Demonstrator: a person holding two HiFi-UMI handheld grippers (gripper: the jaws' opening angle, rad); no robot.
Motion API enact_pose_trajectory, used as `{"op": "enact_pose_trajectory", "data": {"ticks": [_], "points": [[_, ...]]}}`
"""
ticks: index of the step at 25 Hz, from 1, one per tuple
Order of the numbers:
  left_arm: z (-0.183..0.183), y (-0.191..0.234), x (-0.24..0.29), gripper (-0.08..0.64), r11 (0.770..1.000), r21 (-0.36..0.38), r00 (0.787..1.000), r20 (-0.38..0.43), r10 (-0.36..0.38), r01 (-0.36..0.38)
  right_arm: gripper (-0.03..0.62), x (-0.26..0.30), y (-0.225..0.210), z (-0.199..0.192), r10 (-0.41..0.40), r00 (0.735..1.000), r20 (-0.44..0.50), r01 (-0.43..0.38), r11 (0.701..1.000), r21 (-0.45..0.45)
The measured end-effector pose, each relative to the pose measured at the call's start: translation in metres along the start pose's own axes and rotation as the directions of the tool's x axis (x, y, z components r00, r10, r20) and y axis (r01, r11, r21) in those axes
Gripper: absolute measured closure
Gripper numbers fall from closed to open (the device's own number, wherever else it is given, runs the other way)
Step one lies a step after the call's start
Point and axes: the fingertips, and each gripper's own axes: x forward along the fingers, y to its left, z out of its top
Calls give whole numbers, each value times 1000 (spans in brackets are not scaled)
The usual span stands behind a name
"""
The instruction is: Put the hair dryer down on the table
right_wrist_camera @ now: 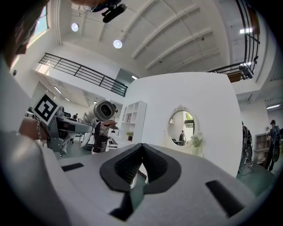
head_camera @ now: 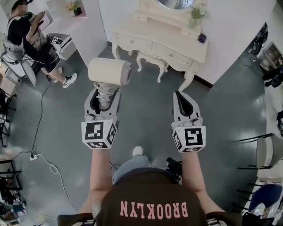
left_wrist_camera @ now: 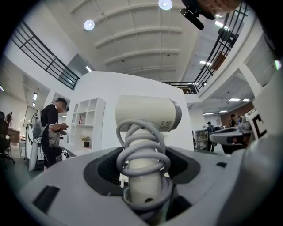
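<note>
A cream hair dryer [head_camera: 109, 70] with its grey cord coiled round the handle stands upright in my left gripper [head_camera: 105, 95], which is shut on the handle. In the left gripper view the dryer [left_wrist_camera: 148, 114] rises between the jaws of the left gripper [left_wrist_camera: 143, 164], barrel pointing right. My right gripper [head_camera: 180, 96] is level with it to the right, shut and empty; in the right gripper view the right gripper's [right_wrist_camera: 142, 148] jaws meet. Both are held in the air above the grey floor, short of the white dressing table [head_camera: 159, 42]. From the right gripper view the dryer [right_wrist_camera: 102, 110] shows at the left.
A person [head_camera: 31, 39] stands at the back left beside a white shelf unit [head_camera: 84, 26]. A cable with a power strip [head_camera: 33, 156] lies on the floor at the left. Chairs [head_camera: 265, 152] stand at the right. A small plant [head_camera: 196, 13] sits on the table.
</note>
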Motion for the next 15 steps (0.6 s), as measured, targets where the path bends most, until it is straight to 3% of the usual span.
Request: {"op": "enact_pose_trajectory", "data": {"ticks": [6,15], "points": [[-4,43,41,288,1000,-6,1000,-2,-9,9,594,53,6,-5,-16,1000,-16,16,1000,-6],[-21,73,90,288,1000,-19,1000,-18,-7,7,594,118,-7,-24,-22,999,-43,22,1000,6]]}}
